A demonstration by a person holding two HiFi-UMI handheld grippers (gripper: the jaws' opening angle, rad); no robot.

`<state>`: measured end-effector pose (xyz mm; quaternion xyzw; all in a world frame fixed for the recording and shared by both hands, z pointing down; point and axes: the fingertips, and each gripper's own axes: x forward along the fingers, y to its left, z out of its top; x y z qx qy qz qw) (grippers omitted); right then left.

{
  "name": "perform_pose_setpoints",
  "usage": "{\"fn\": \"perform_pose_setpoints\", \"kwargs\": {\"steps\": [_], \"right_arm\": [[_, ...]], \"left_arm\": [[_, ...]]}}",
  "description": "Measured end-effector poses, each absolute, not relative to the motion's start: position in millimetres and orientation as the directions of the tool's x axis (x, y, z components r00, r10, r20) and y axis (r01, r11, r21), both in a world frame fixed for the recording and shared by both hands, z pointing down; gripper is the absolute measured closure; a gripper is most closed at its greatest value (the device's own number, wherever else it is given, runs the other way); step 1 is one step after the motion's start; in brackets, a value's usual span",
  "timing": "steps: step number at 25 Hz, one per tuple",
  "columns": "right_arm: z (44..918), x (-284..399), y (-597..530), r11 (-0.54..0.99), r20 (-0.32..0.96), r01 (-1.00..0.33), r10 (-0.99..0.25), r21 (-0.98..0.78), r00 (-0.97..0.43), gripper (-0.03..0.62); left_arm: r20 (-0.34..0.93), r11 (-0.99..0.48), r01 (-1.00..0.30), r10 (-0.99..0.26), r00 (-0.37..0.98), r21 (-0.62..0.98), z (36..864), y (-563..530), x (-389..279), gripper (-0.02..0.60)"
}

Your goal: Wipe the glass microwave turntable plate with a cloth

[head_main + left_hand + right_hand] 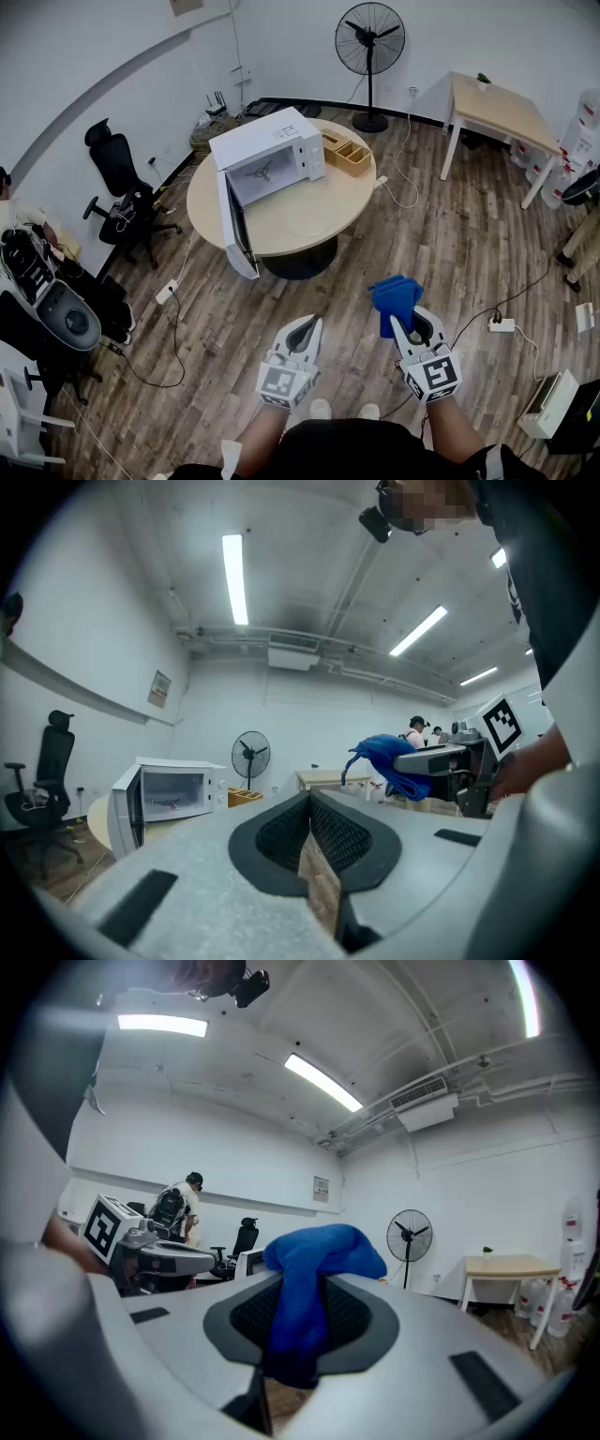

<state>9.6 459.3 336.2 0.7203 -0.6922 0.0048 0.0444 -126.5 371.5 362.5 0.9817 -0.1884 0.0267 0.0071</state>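
The glass turntable plate (pixel 317 221) shows faintly as a clear disc on the round table (pixel 211 202), in front of the white microwave (pixel 267 155), whose door hangs open. Both grippers are held well short of the table, above the wooden floor. My right gripper (pixel 412 328) is shut on a blue cloth (pixel 396 298), which bulges out past the jaws (pixel 314 1279). My left gripper (pixel 298 337) is shut with nothing in it. In the left gripper view, its closed jaws (pixel 309 803) point toward the microwave (pixel 169 794), and the cloth (pixel 389 761) is at the right.
A wooden organiser box (pixel 347 155) stands on the table behind the microwave. A standing fan (pixel 370 42) and a wooden desk (pixel 497 108) are at the back. An office chair (pixel 117 169) is at the left. Cables and power strips (pixel 502 324) lie on the floor.
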Motion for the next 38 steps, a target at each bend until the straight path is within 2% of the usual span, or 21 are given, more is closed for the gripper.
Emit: {"fn": "perform_pose_setpoints", "kwargs": {"steps": [8, 15, 20, 27, 38], "right_arm": [[334.5, 3.7, 457.1, -0.056, 0.074, -0.995, -0.995, 0.087, 0.063, 0.508], [324.9, -8.4, 445.3, -0.092, 0.027, -0.992, -0.995, 0.084, 0.095, 0.503], [325.1, -20.1, 427.2, -0.128, 0.025, -0.988, -0.991, 0.086, 0.131, 0.503], [336.0, -12.8, 411.6, -0.190, 0.086, -0.978, -0.977, 0.083, 0.197, 0.503], [343.7, 33.0, 372.9, -0.184, 0.094, -0.978, -0.977, 0.102, 0.193, 0.503]], "left_arm": [[0.049, -0.929, -0.369, -0.370, 0.928, -0.022, 351.0, 368.3, -133.1, 0.575], [0.019, -0.934, -0.356, -0.357, 0.934, -0.036, 338.2, 355.0, -144.4, 0.575], [0.045, -0.940, -0.332, -0.336, 0.941, -0.078, 340.2, 334.3, -152.3, 0.575], [0.102, -0.908, -0.406, -0.415, 0.904, -0.104, 343.1, 292.8, -168.2, 0.575], [0.139, -0.899, -0.431, -0.438, 0.888, -0.081, 360.6, 249.4, -124.5, 0.575]]}}
